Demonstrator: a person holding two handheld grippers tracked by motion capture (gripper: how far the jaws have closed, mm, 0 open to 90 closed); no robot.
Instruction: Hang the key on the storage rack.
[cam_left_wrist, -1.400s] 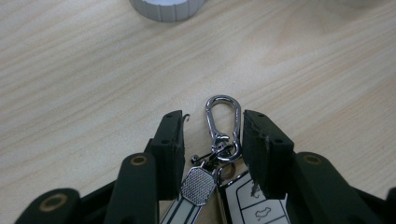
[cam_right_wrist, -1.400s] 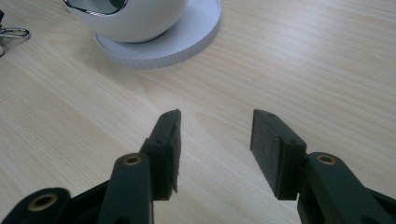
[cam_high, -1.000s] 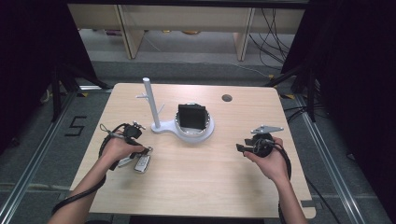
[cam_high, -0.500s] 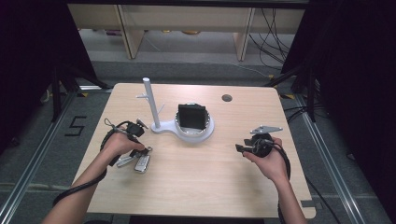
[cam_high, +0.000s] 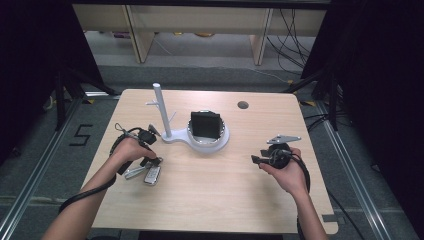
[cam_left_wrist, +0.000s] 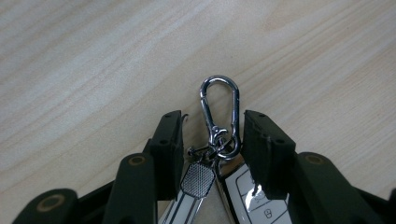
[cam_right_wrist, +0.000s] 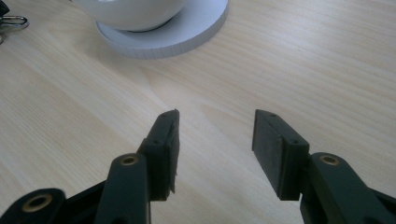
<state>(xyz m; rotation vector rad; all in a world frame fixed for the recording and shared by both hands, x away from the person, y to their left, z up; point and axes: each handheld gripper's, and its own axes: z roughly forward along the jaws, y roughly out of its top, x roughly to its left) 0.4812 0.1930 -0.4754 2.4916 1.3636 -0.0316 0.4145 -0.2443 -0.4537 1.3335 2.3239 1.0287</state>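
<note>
a pale wooden table (cam_high: 215, 200) stands on a grey floor between black curtains, with a small round hole (cam_high: 243, 105) near its far edge; a white stand (cam_high: 200, 140) with an upright post sits at its middle, holding a black box (cam_high: 205, 124). near the left edge the left gripper (cam_left_wrist: 212, 140) has its jaws wide either side of a key bunch (cam_left_wrist: 217, 135) lying on the surface, not clamping it; near the right edge the right gripper (cam_right_wrist: 215, 140) has its jaws wide and bare.

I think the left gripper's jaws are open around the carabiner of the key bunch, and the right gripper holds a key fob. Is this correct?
Not entirely. The right gripper holds nothing: the right gripper view shows its jaws open over bare table. The rest stands: the left gripper is open around the carabiner of the key bunch.
</note>
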